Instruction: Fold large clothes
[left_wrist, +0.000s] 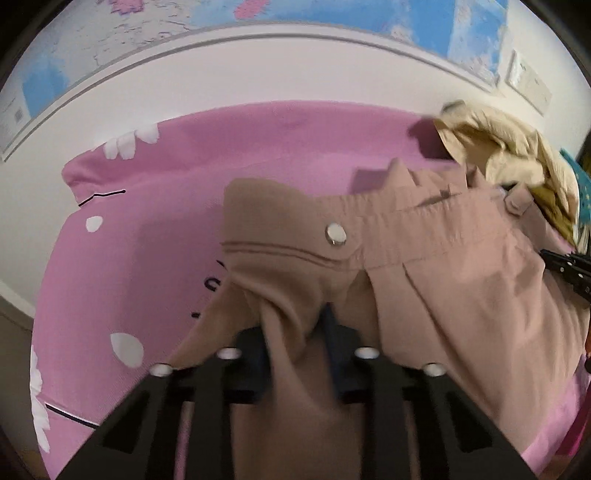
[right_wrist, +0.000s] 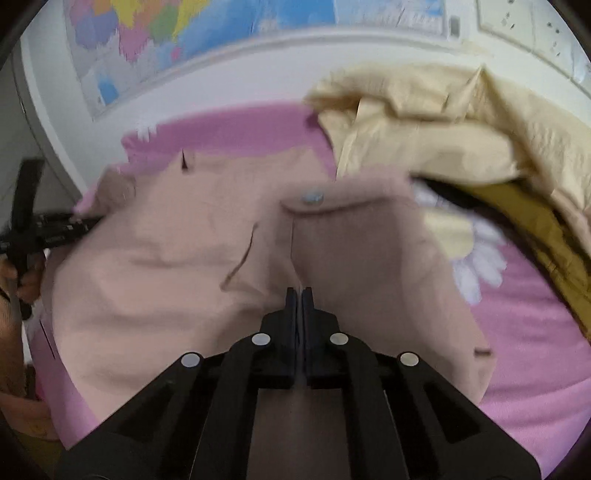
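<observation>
Underneath everything, a pink sheet (left_wrist: 155, 221) with white petal prints and thin black lines, spread flat over the working surface. Behind it, a white wall (left_wrist: 258, 66), and on the wall a large map (right_wrist: 221, 33) in blue, pink, yellow and green, with a pale border. In the far right corner, a heap of cream-yellow cloth (right_wrist: 424, 125), crumpled, resting on the sheet and touching the far edge of the garment.

On the middle of the sheet, the tan garment (left_wrist: 424, 258), with a silver snap button (left_wrist: 335, 233) and a stitched seam near its top. Partly lifted and bunched toward both cameras.

Left gripper (left_wrist: 295, 328): closed on a thick fold of the tan garment, the cloth squeezed between the two blue pads. Right gripper (right_wrist: 299, 295): fingers pressed nearly together, clamped on a thin edge of the same garment, which falls away to both sides.

Hard to make out: the whole shape of the garment, since the lower part disappears under the grippers. Much motion blur in the right wrist view, so the button there only a pale smear. At the picture edges, only a small black part of the other gripper in each view. Lower left of the right wrist view, a bit of skin, cut off, not clear what part.
</observation>
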